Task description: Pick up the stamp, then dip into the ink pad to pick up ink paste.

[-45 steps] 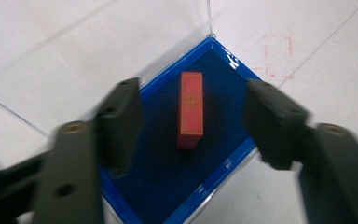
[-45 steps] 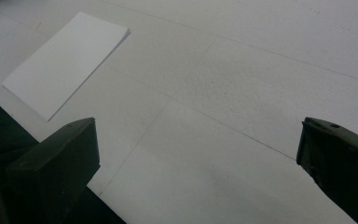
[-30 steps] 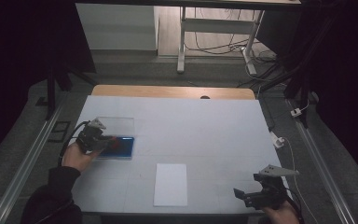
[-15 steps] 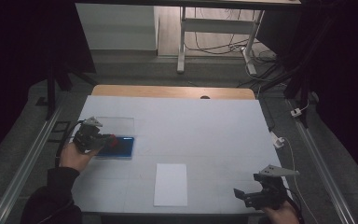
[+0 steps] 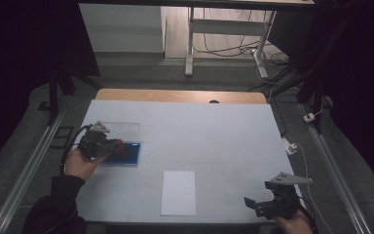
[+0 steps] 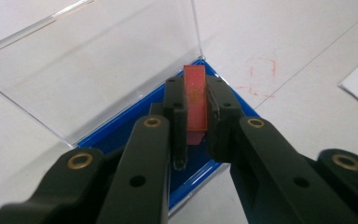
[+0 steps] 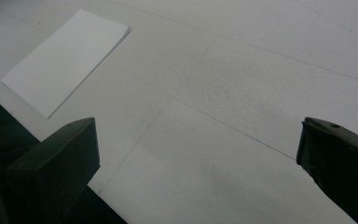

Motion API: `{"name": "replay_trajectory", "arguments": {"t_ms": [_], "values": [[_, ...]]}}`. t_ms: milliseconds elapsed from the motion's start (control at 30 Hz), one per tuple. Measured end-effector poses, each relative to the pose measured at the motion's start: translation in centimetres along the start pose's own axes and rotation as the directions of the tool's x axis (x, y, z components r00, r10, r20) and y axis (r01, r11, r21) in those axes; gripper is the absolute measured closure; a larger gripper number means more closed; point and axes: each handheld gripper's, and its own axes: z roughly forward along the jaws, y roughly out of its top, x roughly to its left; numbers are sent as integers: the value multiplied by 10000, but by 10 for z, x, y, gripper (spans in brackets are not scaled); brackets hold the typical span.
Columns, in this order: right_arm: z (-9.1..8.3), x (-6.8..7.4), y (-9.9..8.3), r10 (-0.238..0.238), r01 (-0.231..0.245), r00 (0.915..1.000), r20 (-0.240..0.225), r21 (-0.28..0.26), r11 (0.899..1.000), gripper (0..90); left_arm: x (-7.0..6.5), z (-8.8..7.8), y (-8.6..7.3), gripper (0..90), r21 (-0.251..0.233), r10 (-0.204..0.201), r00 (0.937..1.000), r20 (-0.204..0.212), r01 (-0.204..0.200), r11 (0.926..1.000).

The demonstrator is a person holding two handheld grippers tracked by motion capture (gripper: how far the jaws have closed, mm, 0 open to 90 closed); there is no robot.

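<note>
At the left of the high view, the left gripper (image 5: 113,146) sits over a blue tray (image 5: 129,155) on the white table (image 5: 214,131), and a hand (image 5: 80,163) holds it from behind. A clear lid (image 5: 124,130) stands open just behind the tray, toward the upper left of the table. In the left gripper view, the two black jaws are squeezed tight on a small red card (image 6: 196,95) that stands on its edge, held up over the blue tray (image 6: 135,116), with the clear lid (image 6: 98,60) leaning back in the upper left of the frame. Faint red marks (image 6: 261,77) are drawn on the table to the right of the tray. Near the lower middle of the high view lies a white sheet of paper (image 5: 178,191), flat and well apart from the tray. At the lower right of the high view is the right gripper (image 5: 263,207), low over the table edge. In the right gripper view its jaws stand wide apart with nothing between them, and the sheet of paper (image 7: 65,60) lies in the upper left
</note>
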Motion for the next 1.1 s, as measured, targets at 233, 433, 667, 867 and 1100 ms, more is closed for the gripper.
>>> {"name": "replay_trajectory", "arguments": {"t_ms": [233, 433, 667, 867, 1100], "values": [[0, 1, 0, -6, 6, 10000, -10, -4, 10000, 0, -1, -7, 0, 803, -312, -146, 9997, 198, 152, 9994], [0, 1, 0, -24, 24, 10000, -14, 24, 10000, 0, -1, -11, 0, 802, -449, -425, 9988, 243, 436, 9980], [0, 0, 0, -13, 13, 10000, -44, -7, 10000, 0, 1, -11, 3, 802, -591, -886, 9954, 355, 906, 9941], [1, 1, 1, -77, 77, 10000, -50, 62, 10000, 0, -1, -8, 5, 802, -424, -889, 9959, 147, 895, 9951], [1, 1, 1, -70, 70, 10000, -65, 77, 9999, 0, -7, 0, 8, 801, -59, -642, 9978, -176, 641, 9979]]}}
